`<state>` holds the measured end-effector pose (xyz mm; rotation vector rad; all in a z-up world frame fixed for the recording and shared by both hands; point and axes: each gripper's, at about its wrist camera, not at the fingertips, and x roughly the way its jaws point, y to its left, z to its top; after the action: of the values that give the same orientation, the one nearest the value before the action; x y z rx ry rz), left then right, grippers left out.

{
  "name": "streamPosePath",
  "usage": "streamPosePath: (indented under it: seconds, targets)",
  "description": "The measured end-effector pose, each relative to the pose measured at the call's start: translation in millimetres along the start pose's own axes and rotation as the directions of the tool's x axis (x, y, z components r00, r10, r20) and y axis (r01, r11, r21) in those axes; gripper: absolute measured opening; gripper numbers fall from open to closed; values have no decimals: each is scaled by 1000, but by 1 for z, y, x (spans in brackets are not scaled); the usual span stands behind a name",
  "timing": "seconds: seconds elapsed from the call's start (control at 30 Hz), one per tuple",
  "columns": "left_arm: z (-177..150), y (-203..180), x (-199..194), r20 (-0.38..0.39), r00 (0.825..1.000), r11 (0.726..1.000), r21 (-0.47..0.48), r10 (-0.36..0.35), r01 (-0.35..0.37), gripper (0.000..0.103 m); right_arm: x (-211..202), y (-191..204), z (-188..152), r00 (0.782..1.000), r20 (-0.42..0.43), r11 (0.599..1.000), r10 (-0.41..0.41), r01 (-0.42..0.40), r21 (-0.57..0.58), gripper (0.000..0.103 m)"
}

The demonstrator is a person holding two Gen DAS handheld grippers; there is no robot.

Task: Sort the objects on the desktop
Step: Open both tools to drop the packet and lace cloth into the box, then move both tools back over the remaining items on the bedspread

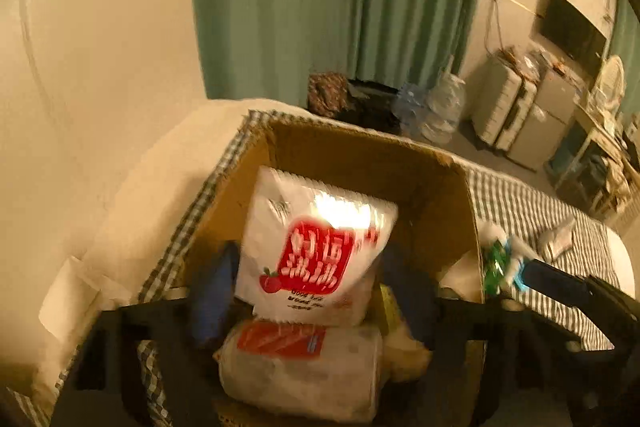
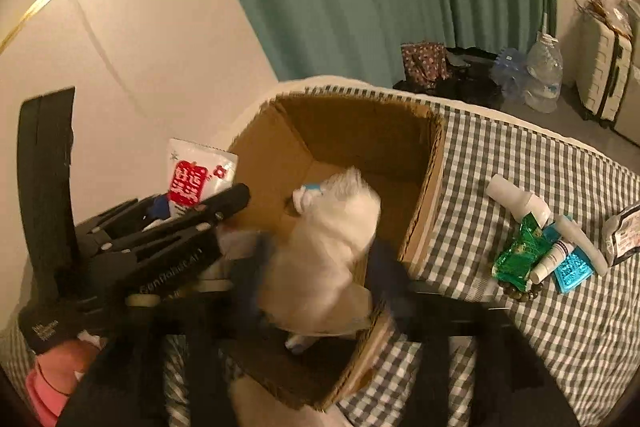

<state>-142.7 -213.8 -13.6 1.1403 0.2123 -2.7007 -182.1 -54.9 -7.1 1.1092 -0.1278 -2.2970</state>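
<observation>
Two items are being carried over the open cardboard box (image 2: pixel 360 131), which is standing on the checked cloth (image 2: pixel 540 307) covering the surface.

Left claw (image 1: pixel 316 287): its blue pads are being held closed on the lower part of a white snack packet with a red label (image 1: pixel 316 247), which is being suspended upright above the box interior. A clear-wrapped packet with an orange-red label (image 1: pixel 300 367) is lying directly beneath it, apparently already in the box (its exact seating cannot be confirmed).

Right claw (image 2: pixel 320 279): a white, soft-looking bundle (image 2: pixel 324 247) is being gripped between its pads, over the near corner of the box. Motion blur is present, so the contact points cannot be told precisely.

Remaining items are lying on the cloth to the right of the box: a green foil sachet (image 2: pixel 520 255), a blue foil sachet (image 2: pixel 572 267), white tubes (image 2: pixel 516 197) and a bead bracelet (image 2: pixel 520 293).

Assessment of the step in hand (deposit into the box):
- Each item should be lowered well below the box rim before the pads are being parted; the packet is light and could slide off the wrapped packet below.
- The two claws are being worked close together; releases are best made one at a time to avoid a clash.
- The near box wall should be cleared by the right claw, as the box could be shoved along the cloth.
</observation>
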Motion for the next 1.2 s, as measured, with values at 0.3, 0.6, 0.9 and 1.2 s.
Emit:
streamPosePath:
  seconds: [0.3,0.6,0.9,1.2]
  targets:
    - [-7,-11,-10,-14,1000,1000,28,8,-8,90,-22,-29,3,999,42,996,1,-4,84,72]
    - [-23,-61,-46,5,997,995,67,-80,80,96,-85,-86,-8,985,117,976,-129,105,192,72]
    - [-53,-163,-66,45,985,971,177,-168,157,103,-163,-148,-36,930,153,930,-334,299,213,82]
    - [-91,-239,-27,-23,978,946,250,-210,209,103,-159,-220,-88,886,78,865,-457,422,272,99]
